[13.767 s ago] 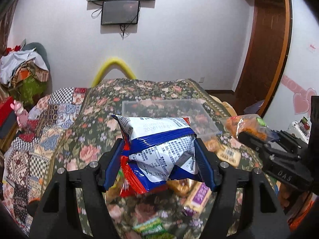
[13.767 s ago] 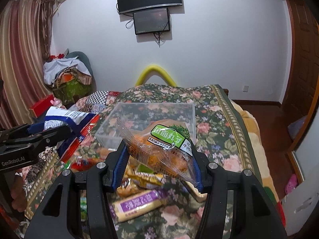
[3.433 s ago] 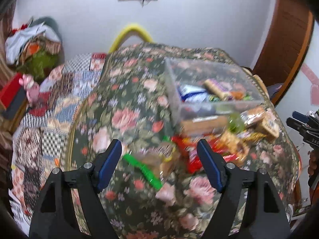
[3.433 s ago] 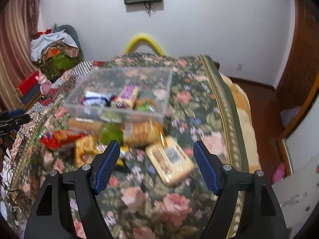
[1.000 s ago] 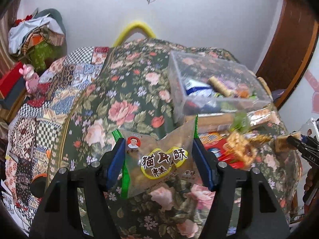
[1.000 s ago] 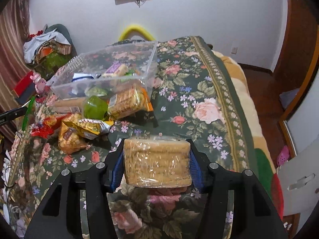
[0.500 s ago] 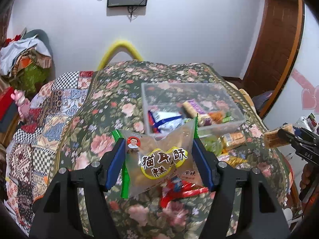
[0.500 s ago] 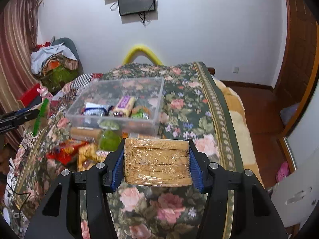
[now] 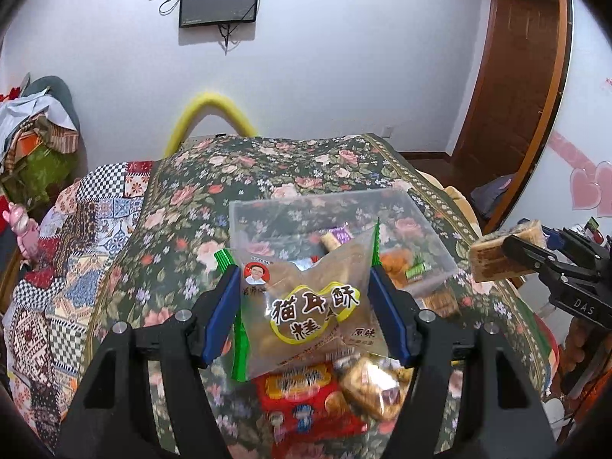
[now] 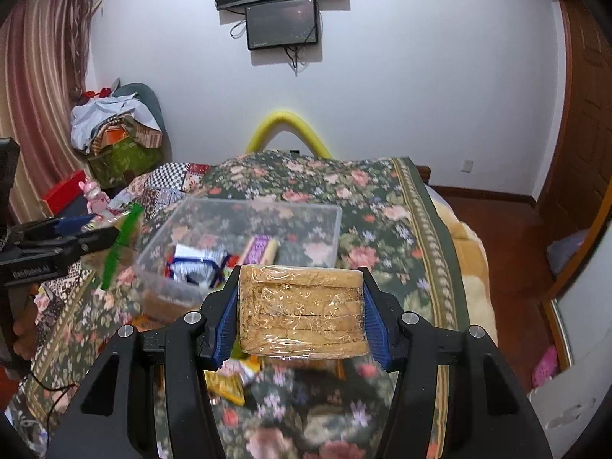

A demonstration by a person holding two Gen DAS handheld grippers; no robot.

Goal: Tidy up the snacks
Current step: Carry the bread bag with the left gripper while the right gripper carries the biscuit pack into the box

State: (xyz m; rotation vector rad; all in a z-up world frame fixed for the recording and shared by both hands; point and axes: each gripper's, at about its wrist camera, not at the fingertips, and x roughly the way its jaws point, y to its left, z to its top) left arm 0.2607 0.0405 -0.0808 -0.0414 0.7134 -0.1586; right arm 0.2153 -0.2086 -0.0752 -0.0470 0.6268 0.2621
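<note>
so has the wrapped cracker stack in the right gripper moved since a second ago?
Yes. The cracker stack, clamped in the right gripper, has risen off the floral bedspread, now level with the clear bin.

The clear snack bag [image 9: 306, 306] carries large brown characters "猫耳酥" above "桂" on a yellow patch, while the right tongs [image 9: 535, 256] bear white letters "DAS" and the left tongs [image 10: 76, 239] a partly legible "GenRobot".

My left tongs [image 9: 306, 306] point forward and downward, blue pads pressed against both sides of a held packet, jaws roughly half apart. My right tongs [image 10: 300, 306] hold the same downward pitch, pads clamped on a wrapped block, jaws narrower. Each pair appears at the edge of the other's view, side on.
</note>
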